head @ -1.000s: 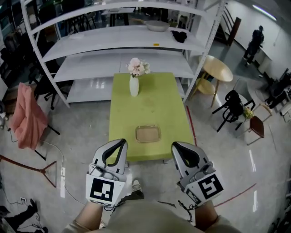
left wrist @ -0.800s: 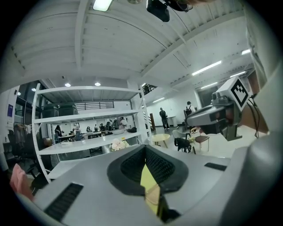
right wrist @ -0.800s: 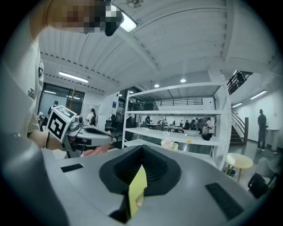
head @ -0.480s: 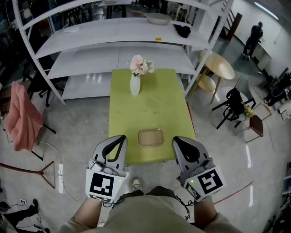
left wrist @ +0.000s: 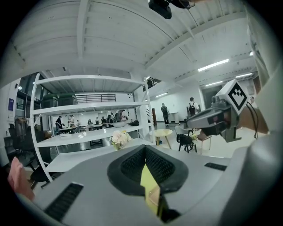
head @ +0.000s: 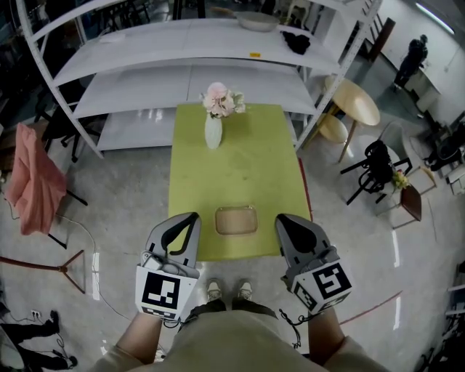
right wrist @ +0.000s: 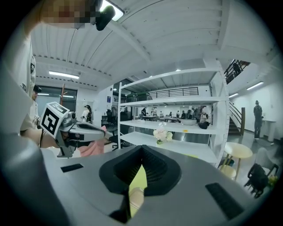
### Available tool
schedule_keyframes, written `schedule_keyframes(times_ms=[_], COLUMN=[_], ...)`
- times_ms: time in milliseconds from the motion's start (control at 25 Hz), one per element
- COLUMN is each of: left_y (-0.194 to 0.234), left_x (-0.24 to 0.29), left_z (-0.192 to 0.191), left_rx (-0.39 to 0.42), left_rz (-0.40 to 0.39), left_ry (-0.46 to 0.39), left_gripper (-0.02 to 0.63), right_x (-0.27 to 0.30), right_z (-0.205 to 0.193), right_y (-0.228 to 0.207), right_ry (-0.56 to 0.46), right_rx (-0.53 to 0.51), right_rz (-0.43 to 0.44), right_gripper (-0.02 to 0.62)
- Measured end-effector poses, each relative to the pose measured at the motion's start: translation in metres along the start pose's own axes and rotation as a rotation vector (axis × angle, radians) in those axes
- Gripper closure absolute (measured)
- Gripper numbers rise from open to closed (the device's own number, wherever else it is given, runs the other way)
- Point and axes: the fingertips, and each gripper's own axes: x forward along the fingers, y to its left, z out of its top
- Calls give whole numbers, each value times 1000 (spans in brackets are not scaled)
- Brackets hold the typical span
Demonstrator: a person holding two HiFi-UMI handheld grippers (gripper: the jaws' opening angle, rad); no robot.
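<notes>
A green table (head: pixel 240 167) stands ahead of me with a white vase (head: pixel 212 132) of pink flowers at its far end. A tan tray (head: pixel 235 219) lies near its front edge. My left gripper (head: pixel 190 219) and right gripper (head: pixel 282 219) are held side by side close to my body, above the table's near edge, either side of the tray. Both are shut with nothing between the jaws. In the left gripper view my left gripper (left wrist: pixel 144 148) points toward the flowers (left wrist: pixel 120 138). The right gripper (right wrist: pixel 141 148) also faces the flowers (right wrist: pixel 162 134).
White shelving (head: pixel 182 73) rises behind the table, with a bowl (head: pixel 258 20) on an upper shelf. A round wooden table (head: pixel 356 102) and a black chair (head: pixel 378 167) stand to the right. A pink cloth (head: pixel 29 182) hangs at the left. A person (head: pixel 414 58) stands far right.
I have stepped closer to the table; its near edge now sits at my feet. Both grippers keep the same pose and stay shut.
</notes>
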Motion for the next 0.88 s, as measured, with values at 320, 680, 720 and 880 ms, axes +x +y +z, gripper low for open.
schedule_keyframes(times_ms=[320,680,720,880], left_y=[5,0,0,0], left_x=[38,85,90,111], left_z=[-27,-63,-68,-91], left_rx=[-8,-12,-14,-26], left_rz=[18,1,0,-12], left_ry=[87,163,173,214], left_gripper=[600,600,599,599], right_x=[29,74,79,99], right_z=[-32,-90,-99,-140], right_y=[-38,-66,-68,-75], right_ry=[49,137,154,227], right_rx=[74,141,150,180], right_rz=[-17,-1,1,7], right_gripper=[588,517,517,511])
